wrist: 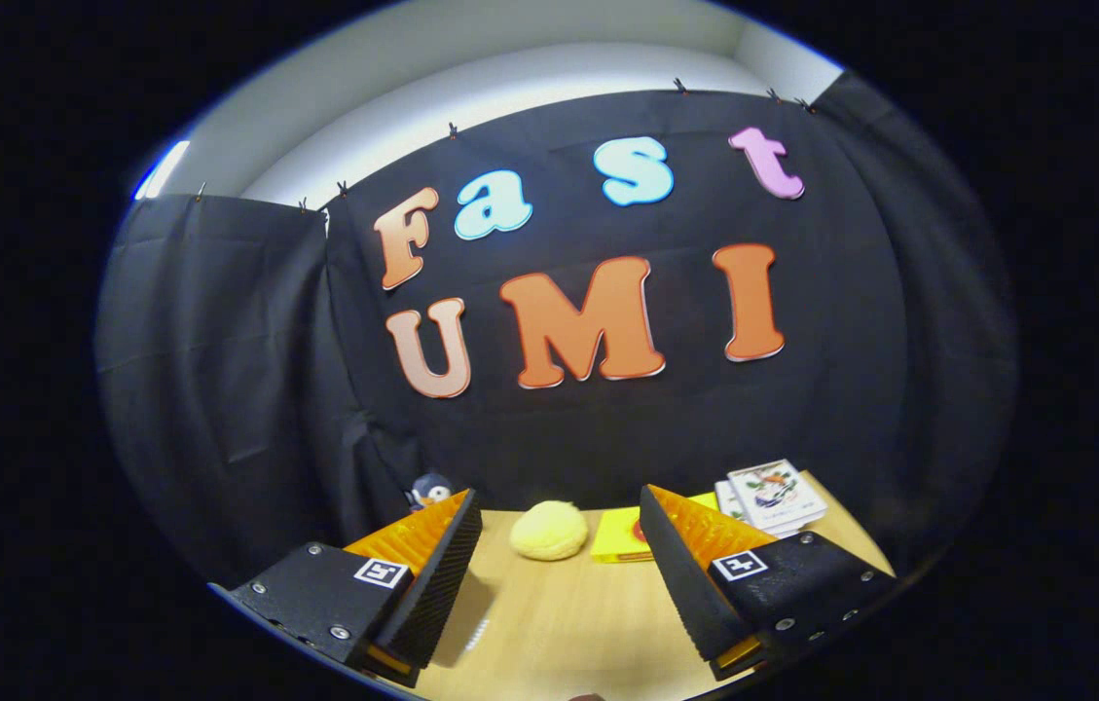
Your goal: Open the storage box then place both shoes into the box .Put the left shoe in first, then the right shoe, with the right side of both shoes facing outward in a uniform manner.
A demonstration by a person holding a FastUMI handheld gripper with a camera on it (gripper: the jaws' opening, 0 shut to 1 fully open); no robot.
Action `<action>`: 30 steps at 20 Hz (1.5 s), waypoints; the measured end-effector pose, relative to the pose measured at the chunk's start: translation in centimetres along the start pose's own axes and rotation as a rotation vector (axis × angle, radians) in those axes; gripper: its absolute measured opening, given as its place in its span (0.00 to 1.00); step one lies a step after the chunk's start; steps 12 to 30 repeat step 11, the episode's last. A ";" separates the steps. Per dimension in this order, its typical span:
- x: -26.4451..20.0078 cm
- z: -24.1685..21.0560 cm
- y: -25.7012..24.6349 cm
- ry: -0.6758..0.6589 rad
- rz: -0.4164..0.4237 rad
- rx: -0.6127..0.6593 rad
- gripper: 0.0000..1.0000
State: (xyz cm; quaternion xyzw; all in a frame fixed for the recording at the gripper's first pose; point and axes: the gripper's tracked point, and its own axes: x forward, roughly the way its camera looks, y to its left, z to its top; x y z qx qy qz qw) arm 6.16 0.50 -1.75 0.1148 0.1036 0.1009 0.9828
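Note:
My gripper is open, its two fingers spread wide above a wooden table, with nothing between them. It points toward the black cloth wall at the back. Just beyond the fingers, between their tips, a pale yellow fluffy object lies on the table. I see no storage box or shoes here.
A yellow flat item lies beside the fluffy object, partly behind the right finger. A stack of small books or cards sits at the table's far right. A small penguin-like toy stands by the wall behind the left finger.

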 end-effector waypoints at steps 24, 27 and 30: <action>-4.4 2.9 -8.2 -0.156 -0.112 -0.068 0.98; -4.4 2.9 -8.2 -0.156 -0.112 -0.068 0.98; -4.4 2.9 -8.2 -0.156 -0.112 -0.068 0.98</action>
